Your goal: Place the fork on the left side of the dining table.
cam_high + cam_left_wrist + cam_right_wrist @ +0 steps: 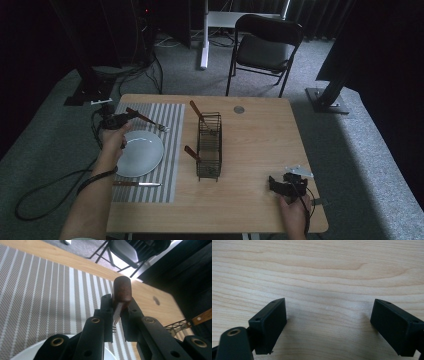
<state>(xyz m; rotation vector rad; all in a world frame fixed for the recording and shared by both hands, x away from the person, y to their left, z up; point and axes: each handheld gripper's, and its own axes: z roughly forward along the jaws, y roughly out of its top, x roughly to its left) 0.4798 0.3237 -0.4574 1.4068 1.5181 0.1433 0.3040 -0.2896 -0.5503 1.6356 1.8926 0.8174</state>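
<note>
Left gripper: at the far left of the table, above the far edge of the plate; jaws closed tight on a fork, as the left gripper view shows.
Fork: wooden handle clamped between the jaws where it meets the metal; tines free over the placemat.
Fork long axis: in the high view it runs from the jaws rightward and slightly toward the person, tines leading.
Plate: white, empty, on the placemat just on the person's side of the held fork.
Placemat: grey and white stripes, under plate and knife.
Knife: lying flat near the placemat's near edge, blade pointing right.
Key relation: a bare strip of mat lies directly beneath the fork, beyond the plate; judged, setting it down there means a short drop with the axis kept as it is.
Wire basket: mid-table, two more wooden-handled utensils standing in it.
Nearer hand: the left, already holding the fork.
Right gripper: near the table's right front corner, well apart from the fork; jaws spread wide, nothing between them.
Table: pale wood.
Writing, brands: none readable.
</note>
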